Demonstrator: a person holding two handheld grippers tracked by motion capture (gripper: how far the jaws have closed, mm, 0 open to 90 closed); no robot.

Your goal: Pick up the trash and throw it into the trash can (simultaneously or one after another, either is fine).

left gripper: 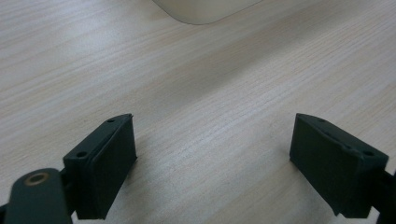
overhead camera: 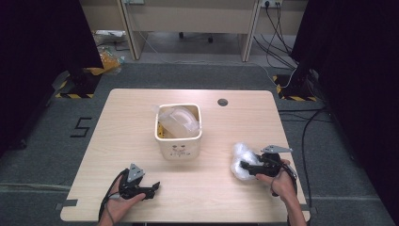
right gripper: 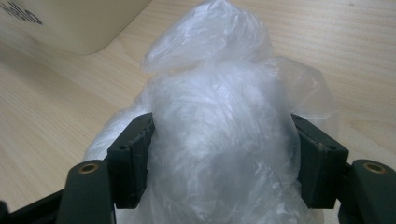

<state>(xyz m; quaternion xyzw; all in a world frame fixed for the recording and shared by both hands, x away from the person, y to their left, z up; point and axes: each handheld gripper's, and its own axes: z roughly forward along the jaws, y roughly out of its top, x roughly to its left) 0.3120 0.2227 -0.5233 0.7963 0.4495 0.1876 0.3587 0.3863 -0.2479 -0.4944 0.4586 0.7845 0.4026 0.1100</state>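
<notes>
Right tool (right gripper: pixel 224 158) has its jaws pressed against both sides of a crumpled clear plastic bag (right gripper: pixel 219 121) resting on the tabletop (overhead camera: pixel 221 188); a cream bin (overhead camera: pixel 179 141) stands beyond it. Left tool (left gripper: pixel 212 163) lies spread, nothing between its jaws.

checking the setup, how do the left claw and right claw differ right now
The left claw has nothing between its jaws, just bare table; the right claw has its jaws against a crumpled clear plastic bag. The left sits near the front edge, apart from the cream bin; the right is at the bag. Both are hand-held.
</notes>
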